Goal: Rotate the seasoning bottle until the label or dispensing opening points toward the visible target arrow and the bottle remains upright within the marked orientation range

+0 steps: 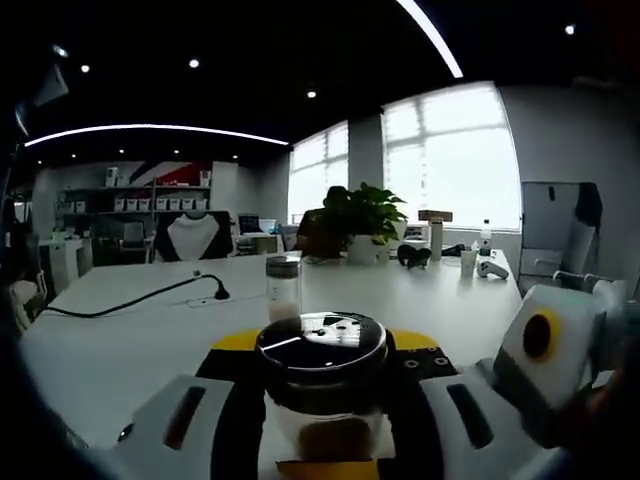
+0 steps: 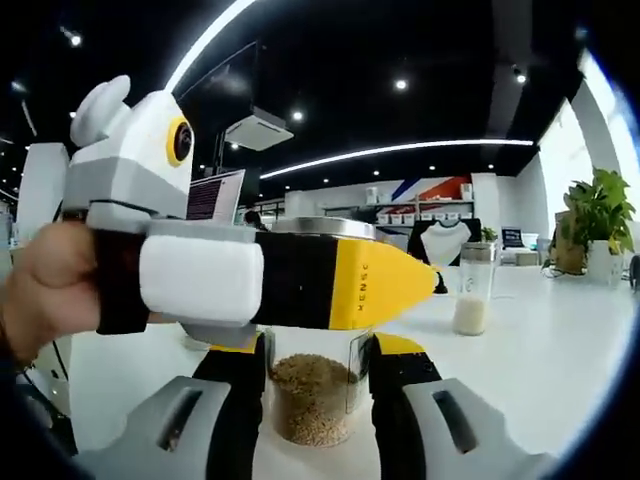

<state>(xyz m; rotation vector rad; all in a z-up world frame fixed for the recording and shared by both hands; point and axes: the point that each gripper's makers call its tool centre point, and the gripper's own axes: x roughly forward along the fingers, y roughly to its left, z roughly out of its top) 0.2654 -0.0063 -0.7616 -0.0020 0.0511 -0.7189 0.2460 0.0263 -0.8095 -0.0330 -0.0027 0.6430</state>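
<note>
Both grippers are gripping the seasoning bottle [image 1: 321, 385], mid-turn at best.

It is standing upright on the white table [image 1: 130, 330]; left gripper [image 1: 322, 425] and right gripper [image 2: 312, 400] are clamping its glass body. No arrow is showing, so alignment is unjudgeable.

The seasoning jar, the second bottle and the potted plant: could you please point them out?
Seasoning jar [image 1: 321, 343], left gripper view, on its black lid.
Second bottle [image 2: 472, 296], right gripper view, on its clear wall.
Potted plant [image 1: 365, 212], left gripper view, on its leaves.
</note>
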